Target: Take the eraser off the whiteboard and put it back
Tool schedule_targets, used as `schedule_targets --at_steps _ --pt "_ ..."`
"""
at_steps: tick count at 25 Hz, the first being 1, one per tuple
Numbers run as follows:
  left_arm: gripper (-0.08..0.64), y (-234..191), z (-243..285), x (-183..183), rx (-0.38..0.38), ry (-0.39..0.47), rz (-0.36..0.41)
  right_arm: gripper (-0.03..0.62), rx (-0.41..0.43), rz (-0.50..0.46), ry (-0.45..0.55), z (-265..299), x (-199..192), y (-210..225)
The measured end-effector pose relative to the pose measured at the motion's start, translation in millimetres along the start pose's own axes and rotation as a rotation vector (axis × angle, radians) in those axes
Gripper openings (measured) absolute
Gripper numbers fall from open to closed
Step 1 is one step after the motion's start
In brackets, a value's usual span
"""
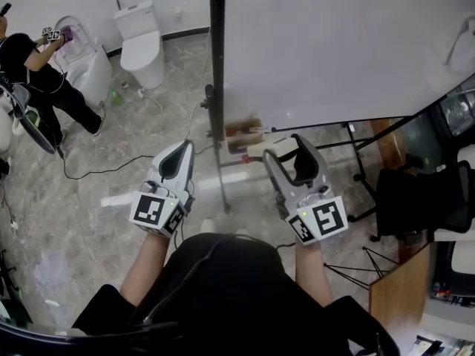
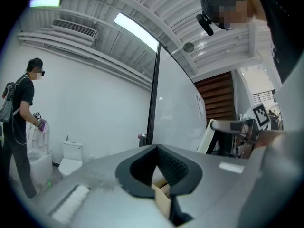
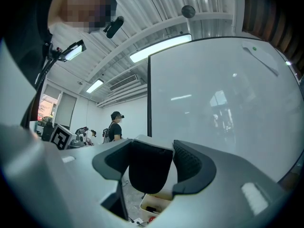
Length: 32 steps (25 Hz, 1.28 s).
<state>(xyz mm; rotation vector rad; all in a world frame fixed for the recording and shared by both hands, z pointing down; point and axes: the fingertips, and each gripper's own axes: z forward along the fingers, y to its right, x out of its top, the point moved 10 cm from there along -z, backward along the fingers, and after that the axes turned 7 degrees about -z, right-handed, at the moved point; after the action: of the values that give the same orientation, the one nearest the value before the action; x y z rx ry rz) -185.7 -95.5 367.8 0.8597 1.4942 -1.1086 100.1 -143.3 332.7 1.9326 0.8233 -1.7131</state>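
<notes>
- White and glossy, the whiteboard [image 1: 334,43] fills the upper right of the head view. Its black frame post [image 1: 217,73] runs down its left edge.
- A grey marbled floor [image 1: 104,199] spreads out to the left, with a black cable [image 1: 96,173] lying across it.
- Another person [image 1: 33,69] in black stands at the far left.
- A white toilet [image 1: 141,47] stands against the far wall, apart from that person.
- A cardboard box [image 1: 243,134] sits at the foot of the board, just right of the post.
- The left gripper [image 1: 180,148] has its jaws together, with nothing between them.
- The right gripper [image 1: 289,150] faces the board, its jaws set wide and clamped on the eraser.
- The black eraser [image 3: 149,172] fills the gap between those jaws. It is off the whiteboard, in front of the board's lower part.
</notes>
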Motion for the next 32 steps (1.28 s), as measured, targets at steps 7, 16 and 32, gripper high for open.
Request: schedule_targets --at_steps 7,16,32 --pt "0.006 -2.9 -0.8 -4.9 -0.010 -0.022 0.017 0.275 -0.022 -0.002 -0.012 4.8 -7.9 1.2" --pt "0.006 -3.4 0.7 -6.3 -0.005 -0.020 0.009 0.275 -0.049 0.005 -0.043 12.9 -24.5 4.6" --pt "0.006 -12.1 -2.5 -13.2 0.005 -0.056 0.010 0.275 -0.108 -0.036 -0.170 46.5 -78.2 -4.4"
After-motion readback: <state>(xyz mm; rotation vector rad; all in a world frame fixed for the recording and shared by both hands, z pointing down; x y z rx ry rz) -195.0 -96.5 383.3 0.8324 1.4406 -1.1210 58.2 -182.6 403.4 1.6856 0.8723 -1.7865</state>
